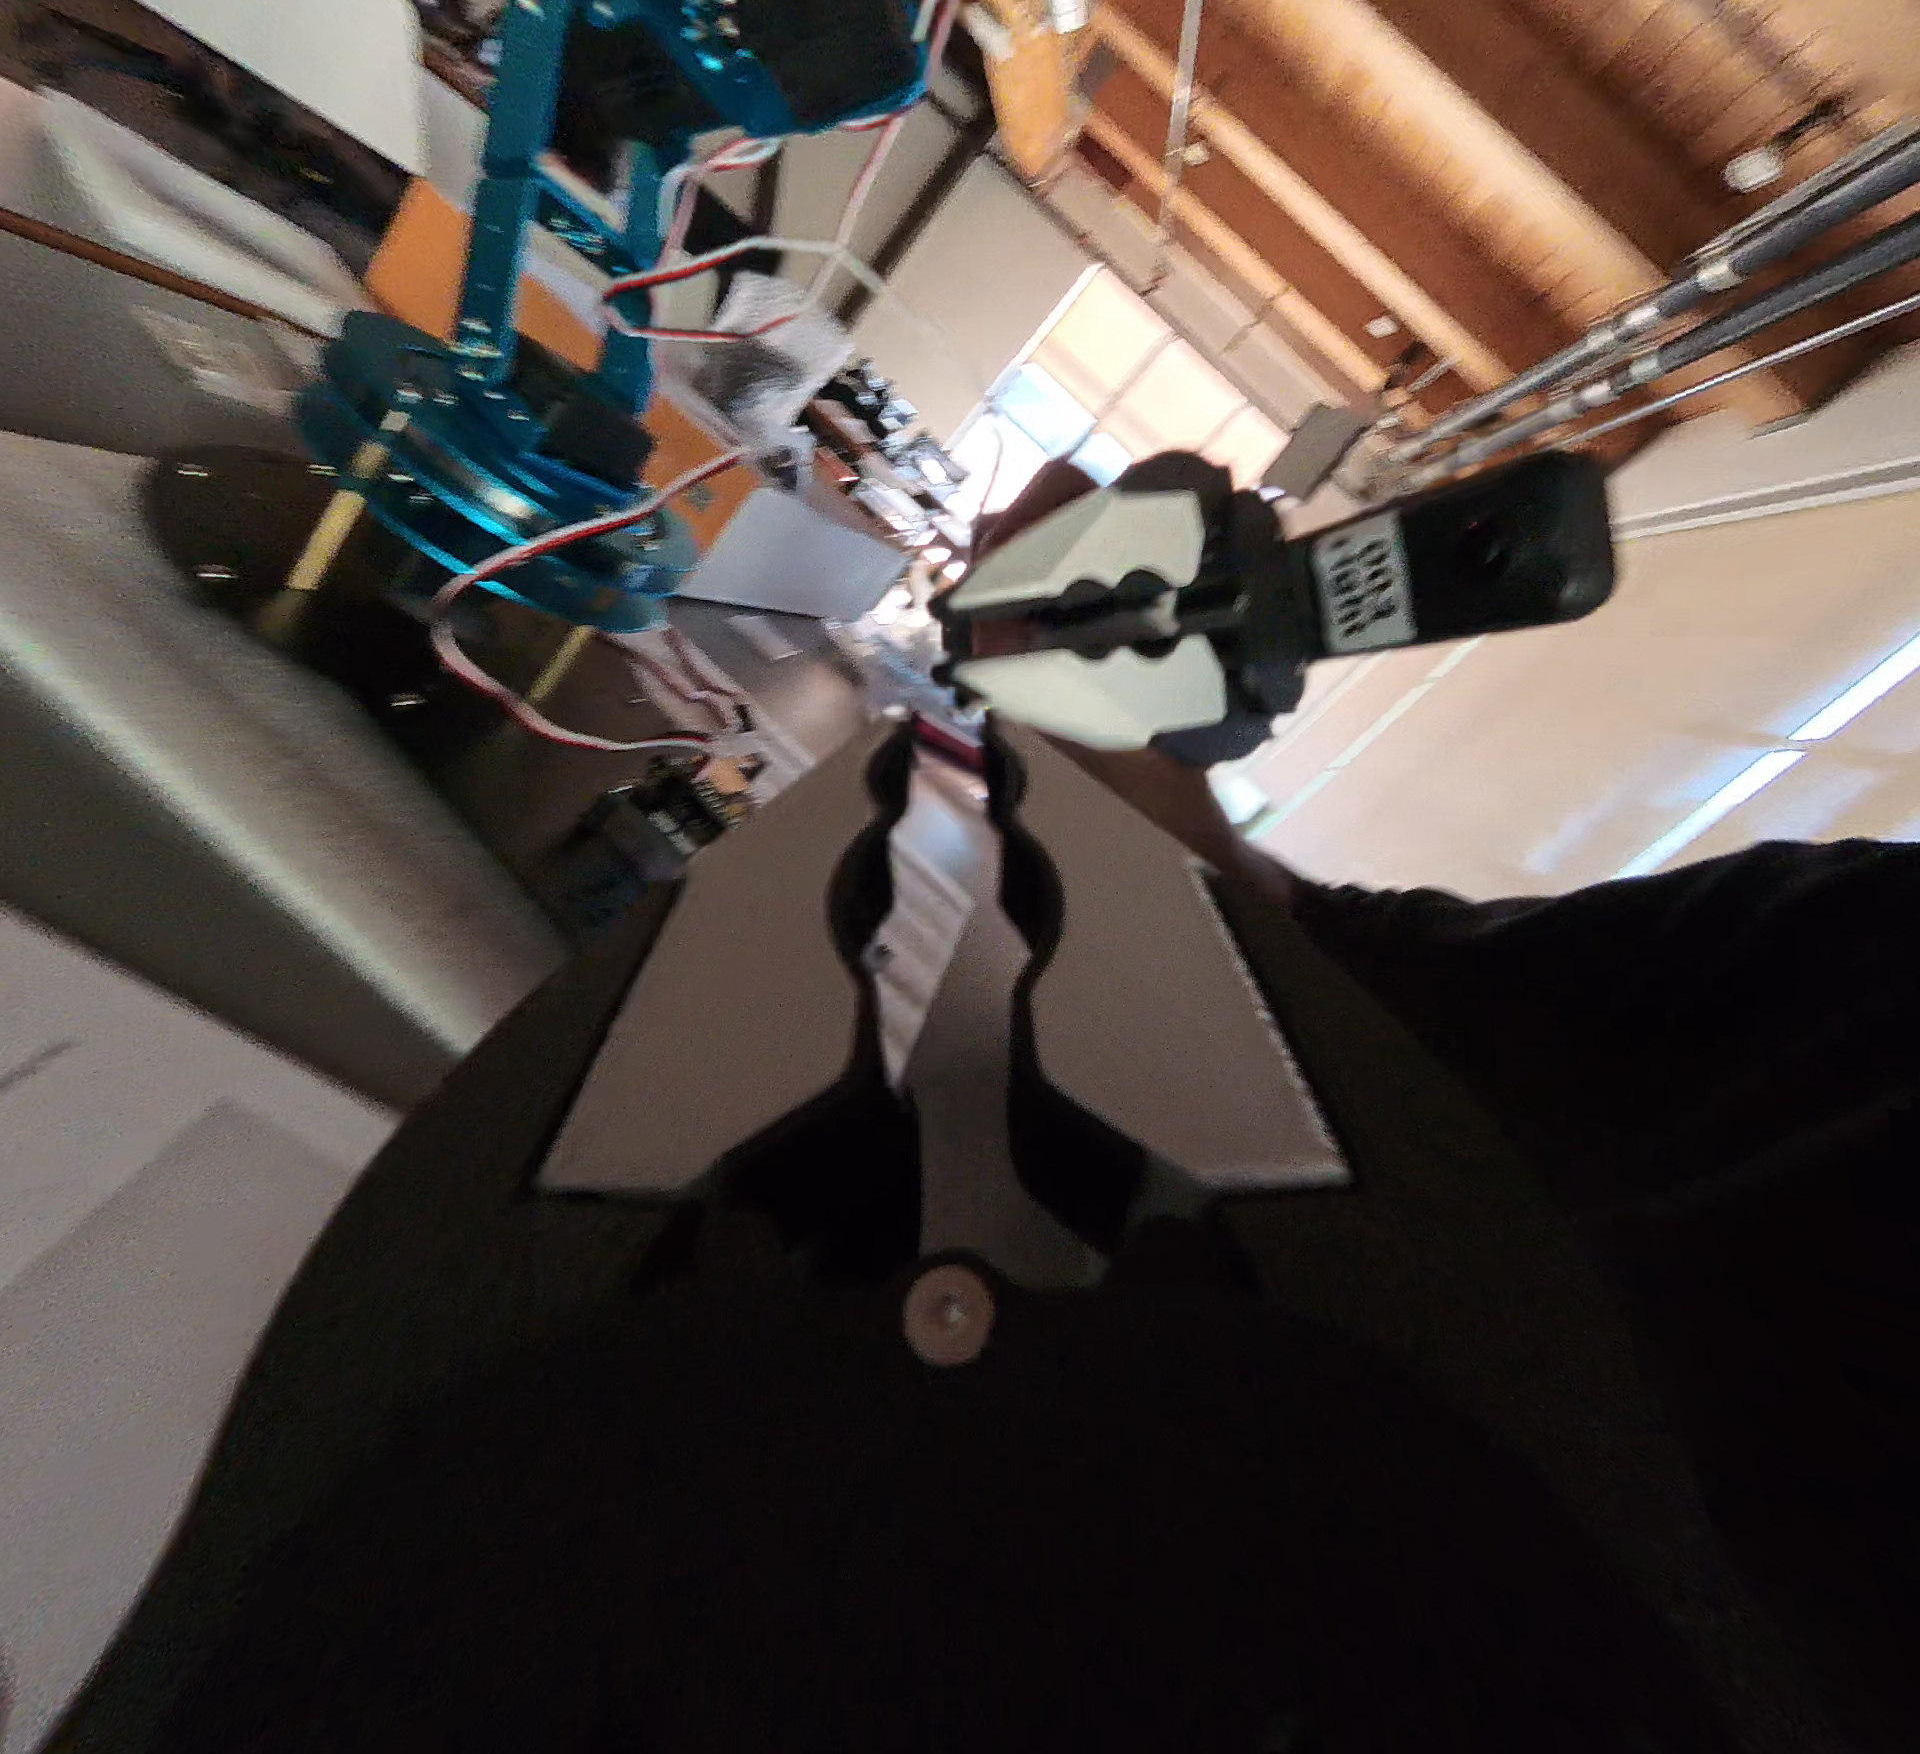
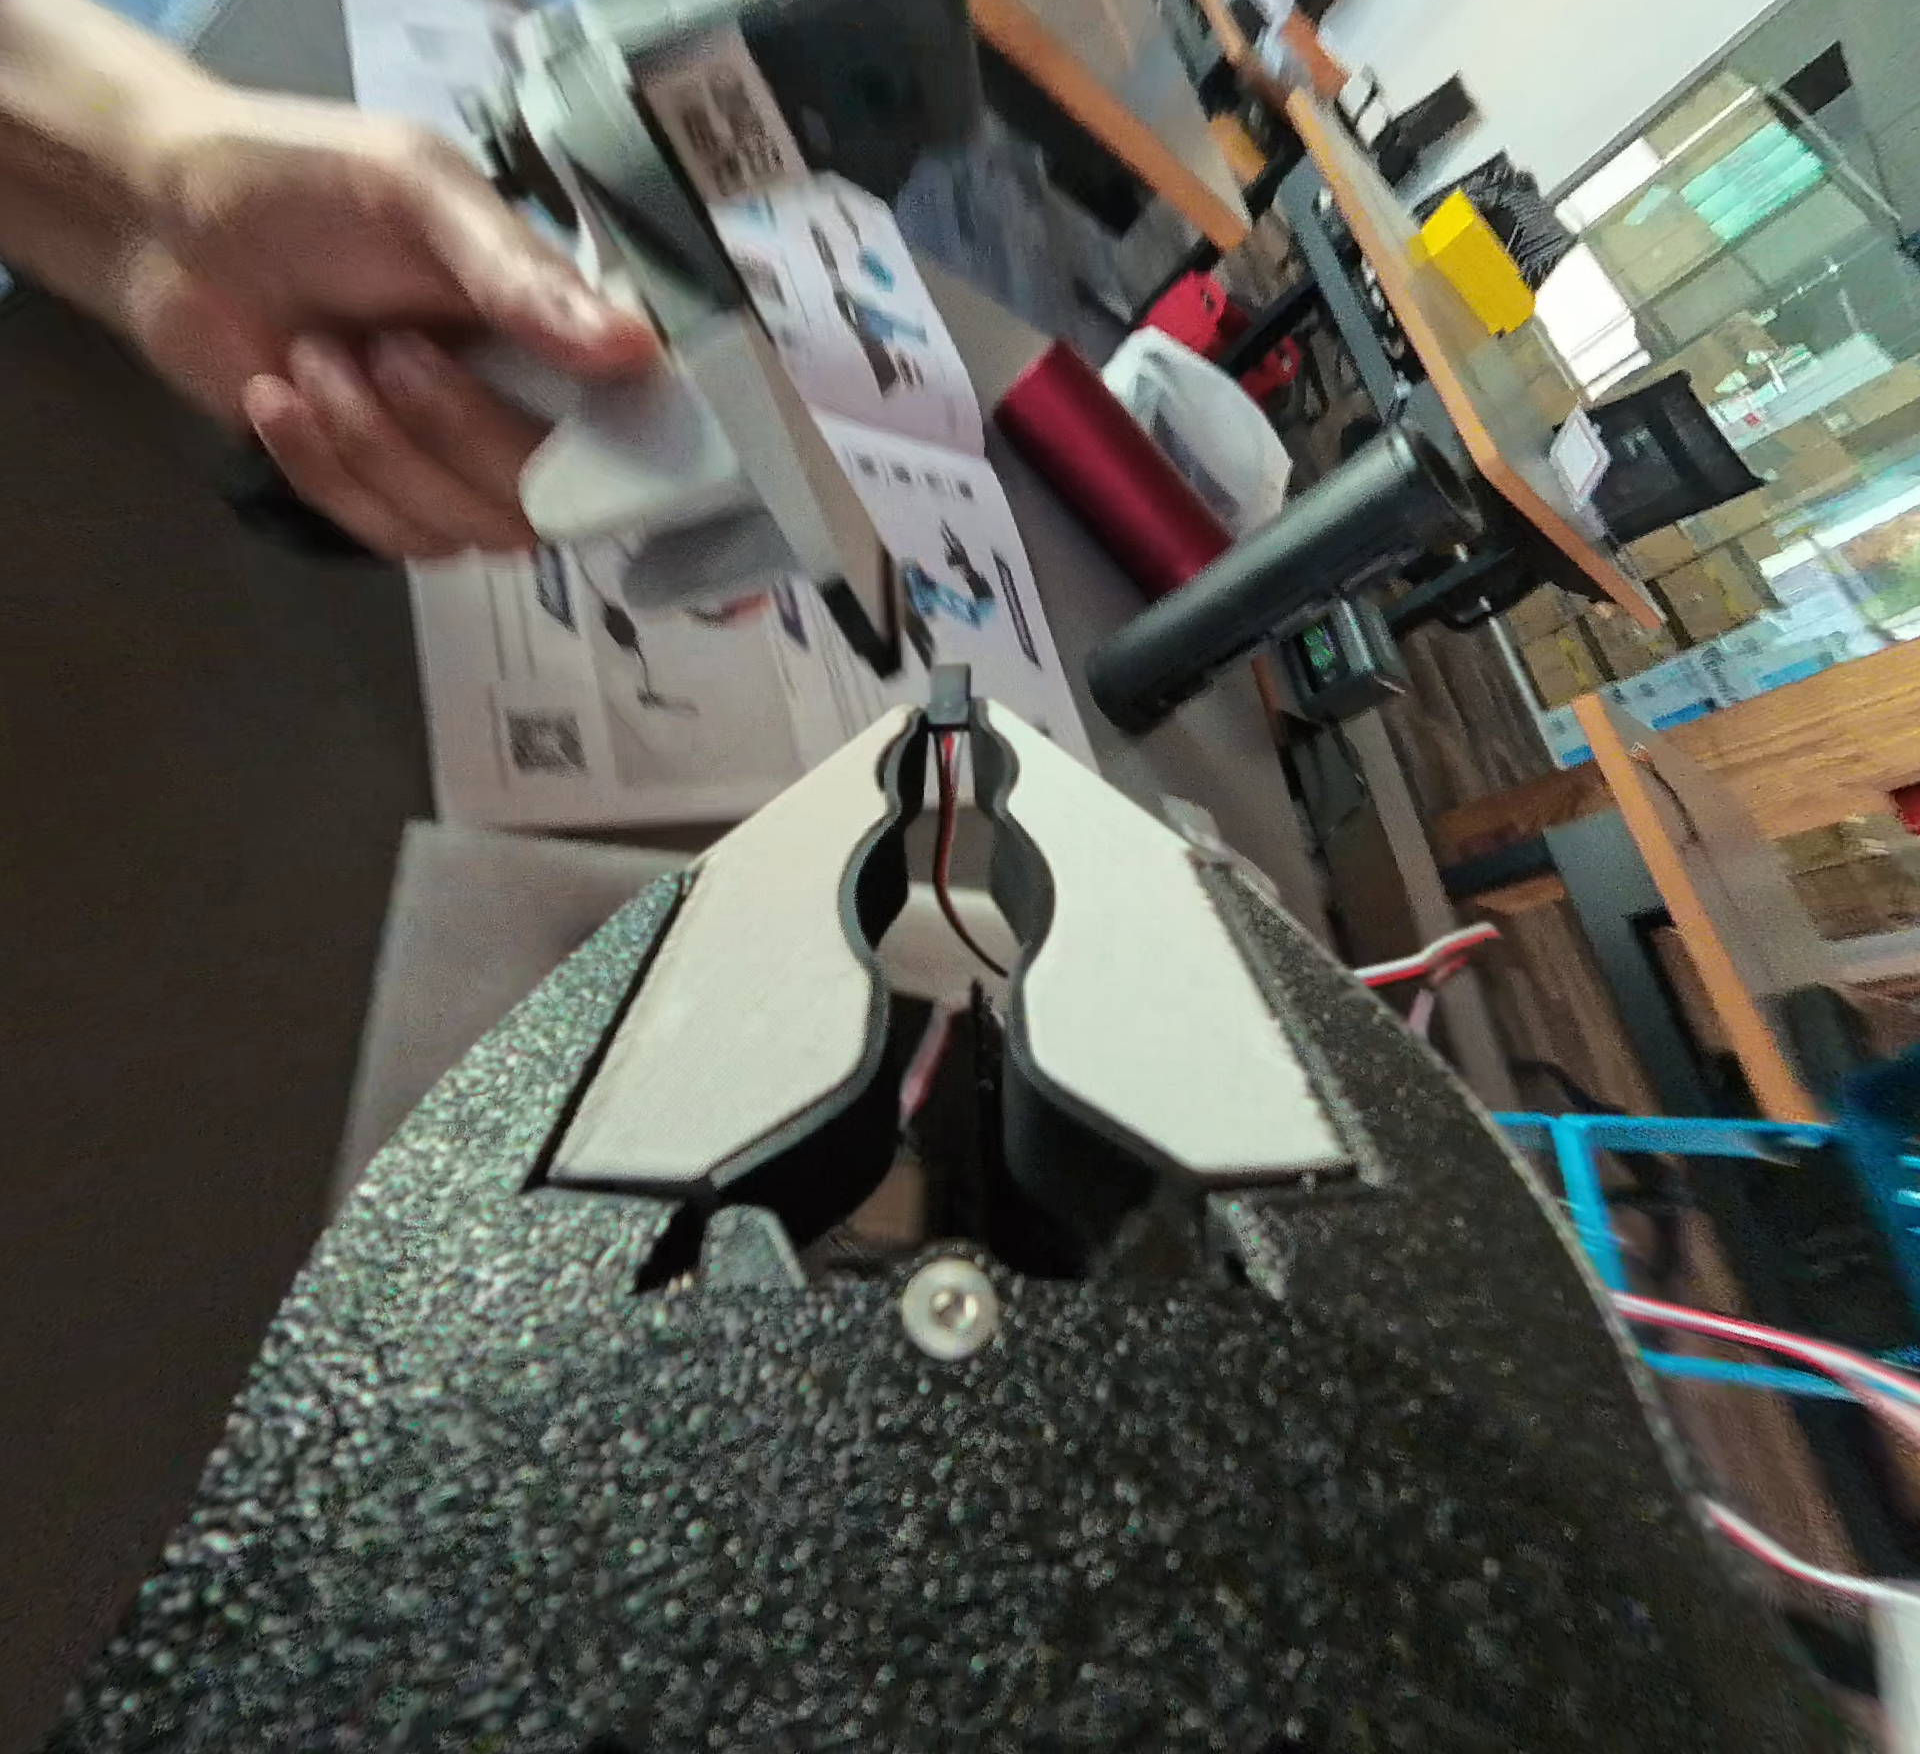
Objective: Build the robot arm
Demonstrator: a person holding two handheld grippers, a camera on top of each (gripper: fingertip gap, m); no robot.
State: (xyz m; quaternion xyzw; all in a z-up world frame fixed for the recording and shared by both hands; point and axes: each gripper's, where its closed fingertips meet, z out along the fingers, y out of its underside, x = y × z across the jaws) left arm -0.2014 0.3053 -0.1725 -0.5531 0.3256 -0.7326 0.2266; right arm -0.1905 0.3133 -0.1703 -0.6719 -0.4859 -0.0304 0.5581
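Connector: a small black connector (image 2: pixel 951 688) sits pinched at the fingertips of the right gripper (image 2: pixel 951 717).
Wire: its red-and-black wire (image 2: pixel 943 831) runs back between the fingers.
Right gripper: clamped narrow on the connector.
Left gripper (image 1: pixel 945 754): fingers nearly together, tips just beside the right gripper's; whether it holds anything cannot be told.
Left of the left gripper: a blue robot arm kit (image 1: pixel 540 177) on the bench (image 1: pixel 208 769).
Beyond the right gripper: a printed leaflet (image 2: pixel 914 416), a red cylinder (image 2: pixel 1112 478) and a black cylinder (image 2: pixel 1278 561).

Right gripper (image 2: pixel 948 725) pinching a black plug (image 2: pixel 951 688) with red-black wire (image 2: pixel 948 831), hand (image 2: pixel 343 354) gripping the left gripper (image 2: pixel 675 478) above leaflets (image 2: pixel 665 665), red cylinder (image 2: pixel 1112 468) nearby
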